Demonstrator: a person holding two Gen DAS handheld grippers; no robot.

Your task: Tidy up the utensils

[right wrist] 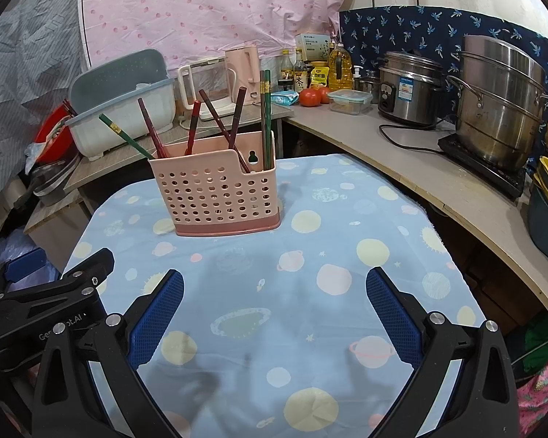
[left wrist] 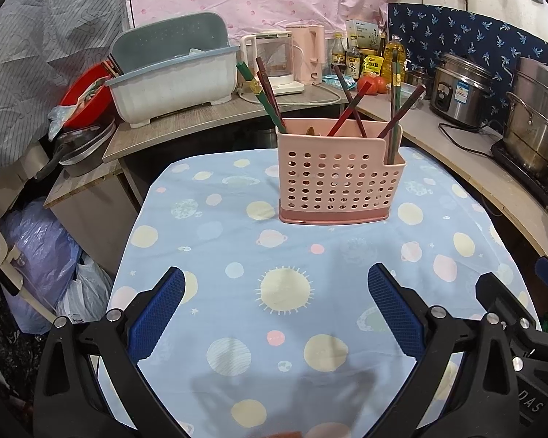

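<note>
A pink perforated utensil holder [left wrist: 338,179] [right wrist: 215,197] stands upright near the far edge of the table with the blue planet-print cloth [left wrist: 292,328] [right wrist: 310,292]. Several red-brown chopsticks [left wrist: 343,111] [right wrist: 193,127] and green chopsticks [left wrist: 263,95] [right wrist: 265,116] lean inside it at different angles. My left gripper [left wrist: 276,284] hovers open above the cloth, well short of the holder, nothing between its blue pads. My right gripper [right wrist: 274,286] is open too, beside the left one, with the holder ahead and to its left. The left gripper's black body [right wrist: 54,292] shows at the right wrist view's left edge.
A counter behind and to the right carries a white dish rack [left wrist: 175,84], a glass kettle [left wrist: 274,62], a pink kettle [right wrist: 243,69], bottles, tomatoes [right wrist: 310,96], a rice cooker [right wrist: 409,87] and steel pots [right wrist: 500,102]. Bags and pans are stacked to the table's left.
</note>
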